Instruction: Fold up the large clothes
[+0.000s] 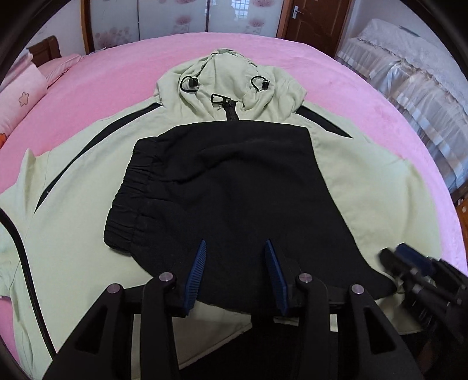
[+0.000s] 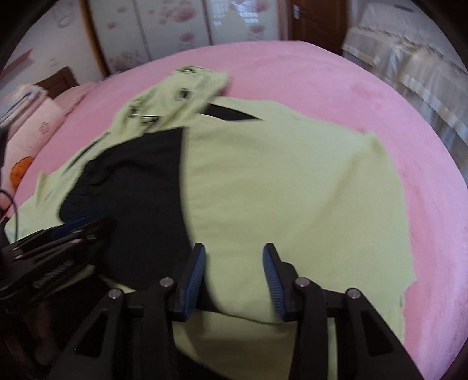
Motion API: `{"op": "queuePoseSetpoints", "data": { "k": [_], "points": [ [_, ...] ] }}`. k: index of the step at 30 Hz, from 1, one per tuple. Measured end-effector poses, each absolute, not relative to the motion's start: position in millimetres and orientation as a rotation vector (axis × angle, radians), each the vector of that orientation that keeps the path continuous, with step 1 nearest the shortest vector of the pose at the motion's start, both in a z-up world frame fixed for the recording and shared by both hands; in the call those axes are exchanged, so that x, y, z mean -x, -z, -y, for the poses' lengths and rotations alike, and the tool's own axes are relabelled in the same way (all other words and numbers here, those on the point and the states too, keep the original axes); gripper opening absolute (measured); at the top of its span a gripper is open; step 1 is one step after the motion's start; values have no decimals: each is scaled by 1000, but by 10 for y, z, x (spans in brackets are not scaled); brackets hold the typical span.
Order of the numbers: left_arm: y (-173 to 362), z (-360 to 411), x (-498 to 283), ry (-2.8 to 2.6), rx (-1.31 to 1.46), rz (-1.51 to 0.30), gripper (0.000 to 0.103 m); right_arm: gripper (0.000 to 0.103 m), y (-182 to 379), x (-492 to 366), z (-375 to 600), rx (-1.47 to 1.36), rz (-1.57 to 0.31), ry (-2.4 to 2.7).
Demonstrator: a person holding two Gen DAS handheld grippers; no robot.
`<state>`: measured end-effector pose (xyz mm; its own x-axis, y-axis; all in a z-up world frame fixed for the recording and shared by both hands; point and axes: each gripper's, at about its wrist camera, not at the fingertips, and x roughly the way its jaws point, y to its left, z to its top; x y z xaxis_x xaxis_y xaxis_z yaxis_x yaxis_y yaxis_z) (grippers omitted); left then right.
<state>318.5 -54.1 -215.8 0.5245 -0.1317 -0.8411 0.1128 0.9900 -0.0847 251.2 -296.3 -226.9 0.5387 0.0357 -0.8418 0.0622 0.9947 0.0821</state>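
A pale green hooded jacket [image 1: 87,175] lies spread face up on the pink bed [image 1: 117,64], hood [image 1: 228,73] at the far end. A black garment [image 1: 228,175] with an elastic waistband lies folded on its chest. My left gripper [image 1: 235,242] hovers over the near part of the black garment with its jaws apart and nothing pinched. My right gripper [image 2: 234,247] stands over the jacket's green right half [image 2: 292,175], jaws apart, cloth lying under the gap. Each gripper shows in the other's view: the right gripper [image 1: 409,269] and the left gripper [image 2: 73,231]. The right wrist view is blurred.
Pink pillows [image 1: 20,96] are stacked at the bed's left. Flowered wardrobe doors [image 1: 175,17] and a brown door [image 1: 316,17] stand behind. A lace-covered piece of furniture [image 1: 409,73] sits to the right. A black cable [image 1: 26,257] crosses the jacket's left sleeve.
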Motion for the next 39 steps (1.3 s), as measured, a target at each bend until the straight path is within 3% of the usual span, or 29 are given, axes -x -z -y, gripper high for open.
{"op": "queuePoseSetpoints", "data": {
  "k": [4,20,23,39],
  "points": [
    [2156,559,-3190,136,-22,-1009,41,9,2276,-2416,3453,-106,-983,133],
    [2193,528,-3281,130,-10,-1039,42,9,2348,-2283,3715,-191,-973,218],
    [2151,537,-3267,122,-6,-1045,42,12,2298,-2235,3709,-208,-984,218],
    [1168,659,-2383,152,-27,-965,49,14,1581,-1415,3511,-367,-950,149]
  ]
}}
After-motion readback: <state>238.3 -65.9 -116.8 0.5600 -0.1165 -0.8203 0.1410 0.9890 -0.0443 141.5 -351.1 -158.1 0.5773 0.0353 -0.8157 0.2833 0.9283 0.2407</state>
